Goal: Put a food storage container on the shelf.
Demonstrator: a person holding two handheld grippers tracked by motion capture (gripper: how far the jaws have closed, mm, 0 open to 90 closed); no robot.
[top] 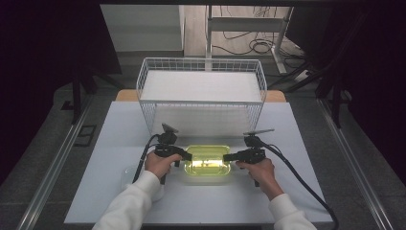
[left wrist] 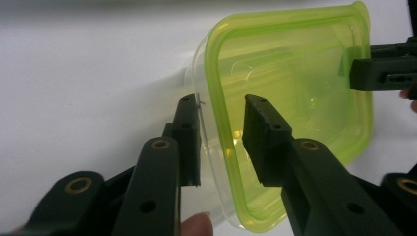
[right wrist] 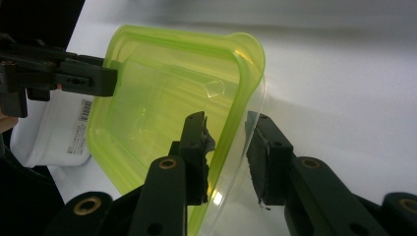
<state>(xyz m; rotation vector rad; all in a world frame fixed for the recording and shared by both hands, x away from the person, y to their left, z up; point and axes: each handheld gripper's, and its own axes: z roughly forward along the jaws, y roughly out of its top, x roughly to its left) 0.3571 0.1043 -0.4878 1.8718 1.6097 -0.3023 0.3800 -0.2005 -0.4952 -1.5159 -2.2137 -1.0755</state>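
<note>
Two grippers: both straddle one green-lidded container [top: 207, 161], one at each short end.
Container's place: on the white table [top: 105, 143], near the person's edge, just in front of the wire basket [top: 201, 91]; a second white tub [top: 125, 177] lies beside the left forearm.
Left gripper [left wrist: 222, 142]: jaws narrowed around the container's end, one finger [left wrist: 189, 137] outside against the clear wall, the other above the lid; a sliver of gap shows on the lid side, so a firm clamp is not certain.
Right gripper [right wrist: 227, 157]: same stance at the far end, with one finger [right wrist: 196, 152] over the lid and the other outside the clear wall; the wall bulges slightly between them, yet I cannot tell whether the pads truly press.
Work in hand: likely a two-sided lift of the container, perhaps toward the basket.
Risk, slipping: clear plastic is smooth, and thin walls give; a light squeeze could let one end drop out.
Risk, tilting: if one hand rises sooner, the container tips and slides from the other jaws.
Risk, lid: pinching at the rim may pop the green lid loose instead of carrying the whole box.
Risk, crushing: squeezing harder to compensate could buckle the wall.
Risk, basket: its wire rim stands close behind and could catch a low carry.
</note>
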